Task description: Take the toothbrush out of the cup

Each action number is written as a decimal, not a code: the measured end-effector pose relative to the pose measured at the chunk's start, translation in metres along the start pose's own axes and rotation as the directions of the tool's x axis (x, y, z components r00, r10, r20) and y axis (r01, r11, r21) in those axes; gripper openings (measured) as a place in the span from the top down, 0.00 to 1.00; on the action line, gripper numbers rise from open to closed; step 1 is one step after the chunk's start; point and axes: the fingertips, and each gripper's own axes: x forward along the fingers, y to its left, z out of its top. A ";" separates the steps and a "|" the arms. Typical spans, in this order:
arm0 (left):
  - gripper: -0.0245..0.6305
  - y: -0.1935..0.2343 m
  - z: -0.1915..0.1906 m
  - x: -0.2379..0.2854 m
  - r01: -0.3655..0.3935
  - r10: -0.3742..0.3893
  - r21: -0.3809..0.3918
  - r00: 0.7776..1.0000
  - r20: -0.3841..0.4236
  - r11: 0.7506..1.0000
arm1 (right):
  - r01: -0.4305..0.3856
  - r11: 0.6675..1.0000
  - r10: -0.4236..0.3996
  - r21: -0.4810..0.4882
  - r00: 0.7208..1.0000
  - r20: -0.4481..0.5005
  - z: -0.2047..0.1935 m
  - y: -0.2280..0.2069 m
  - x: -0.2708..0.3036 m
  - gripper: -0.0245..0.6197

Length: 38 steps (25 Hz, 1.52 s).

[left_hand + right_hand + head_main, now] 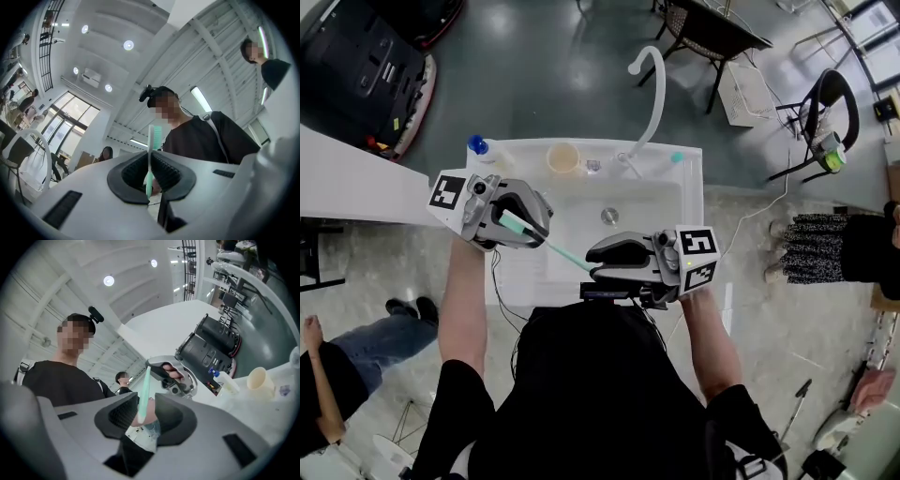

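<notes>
Toothbrush (555,248) is out of the cup (563,157) and hangs in the air over the sink (689,187), slanting from the left gripper (542,225) down toward the right gripper (592,265). The cup stands empty and upright on the back ledge, well apart from the brush, between a blue-capped bottle (478,146) and the foot of the curved white faucet (652,94).

In the left gripper view the left gripper (149,182) has its jaws closed on the toothbrush (150,161); the ribbed pads press it from both sides, and the bristle head sticks up past them.

In the right gripper view the right gripper (140,416) has its jaws apart. The tip of the handle (144,390) sits between them, close to the pad on the picture's left, with a gap on the other side. Whether it touches that pad I cannot tell. Beyond the handle the same view shows the left gripper (151,365), with the cup (260,379) off to the right on the white ledge.
</notes>
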 end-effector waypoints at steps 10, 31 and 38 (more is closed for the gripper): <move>0.93 -0.013 0.009 0.011 0.140 -0.140 0.042 0.990 0.001 0.989 | -0.152 0.985 0.154 0.078 0.988 -0.027 -0.003 0.020 0.018 0.80; 0.88 0.066 0.004 -0.019 -0.443 0.451 -0.089 0.877 0.166 0.892 | 0.339 0.916 -0.315 -0.214 0.939 0.139 0.040 -0.026 -0.006 0.85; 0.81 0.093 -0.009 -0.029 -0.669 0.693 -0.184 0.702 0.162 0.721 | 0.586 0.663 -0.583 -0.466 0.795 0.169 0.053 -0.048 -0.025 0.86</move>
